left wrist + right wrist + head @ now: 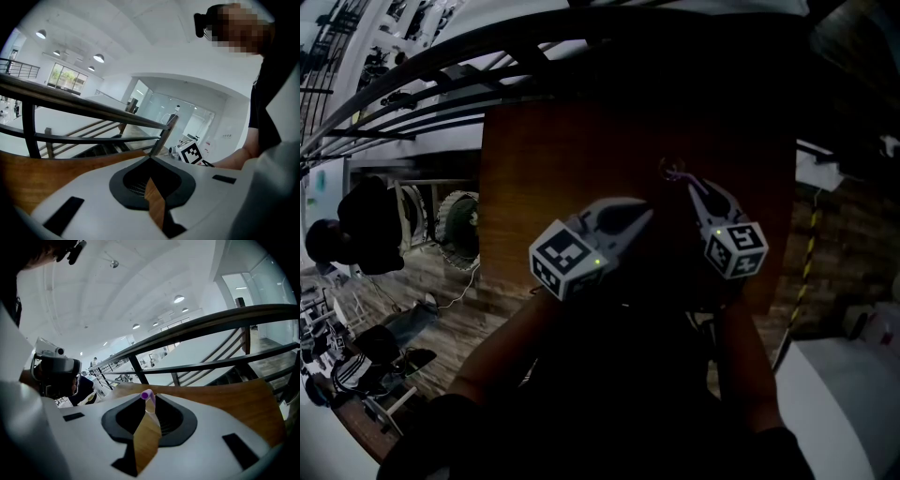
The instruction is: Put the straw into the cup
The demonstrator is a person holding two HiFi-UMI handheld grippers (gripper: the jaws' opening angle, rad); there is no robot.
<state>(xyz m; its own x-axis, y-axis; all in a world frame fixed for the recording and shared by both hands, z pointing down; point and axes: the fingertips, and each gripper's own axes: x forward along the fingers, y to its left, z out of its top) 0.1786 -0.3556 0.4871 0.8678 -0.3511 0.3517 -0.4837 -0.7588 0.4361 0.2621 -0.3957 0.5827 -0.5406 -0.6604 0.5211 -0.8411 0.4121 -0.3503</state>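
Straw [146,395], purple, sits pinched at the tip of our right claw [149,399] above the table [229,399]. We judge it light, crushable, best held gently near its end. Our left claw [151,159] is closed, empty.

A bright, white, multi-storey office-like hall: a dark railing [93,110] runs just beyond the left gripper [150,158] and the wooden table [28,173]. Glass partitions [157,104] and round ceiling lights [98,58] lie farther ahead, and a plank-floored lower level [422,272] shows below to its left.
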